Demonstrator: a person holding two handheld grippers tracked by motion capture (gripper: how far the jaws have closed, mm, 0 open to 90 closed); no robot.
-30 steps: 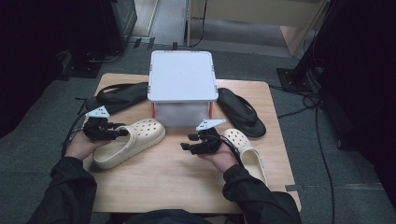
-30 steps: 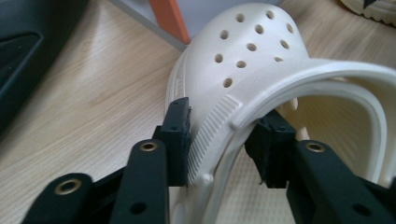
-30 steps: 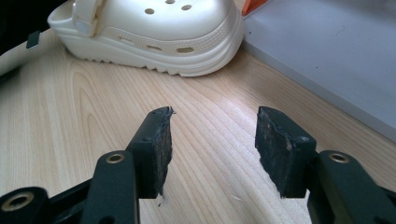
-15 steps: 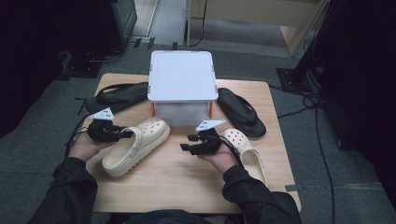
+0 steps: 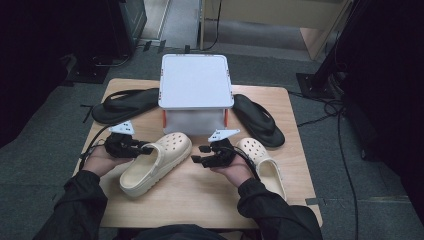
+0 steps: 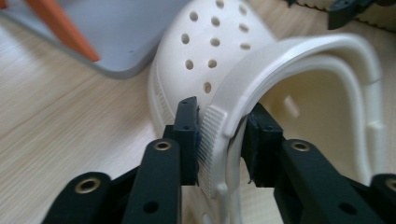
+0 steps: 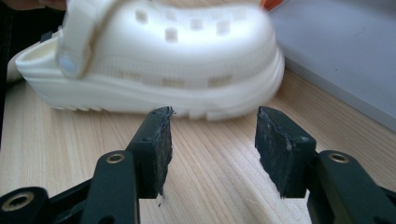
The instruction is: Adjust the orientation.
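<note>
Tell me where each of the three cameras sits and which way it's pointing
High view: above the person's side, looking forward and down on the table; both forearms, left gripper, right gripper.
Left gripper view: rides the left gripper, looking along jaws shut on the cream clog.
Right gripper view: rides the right gripper, open jaws facing the clog's side across the wood.
Shared: all show that cream clog and the grey box.
</note>
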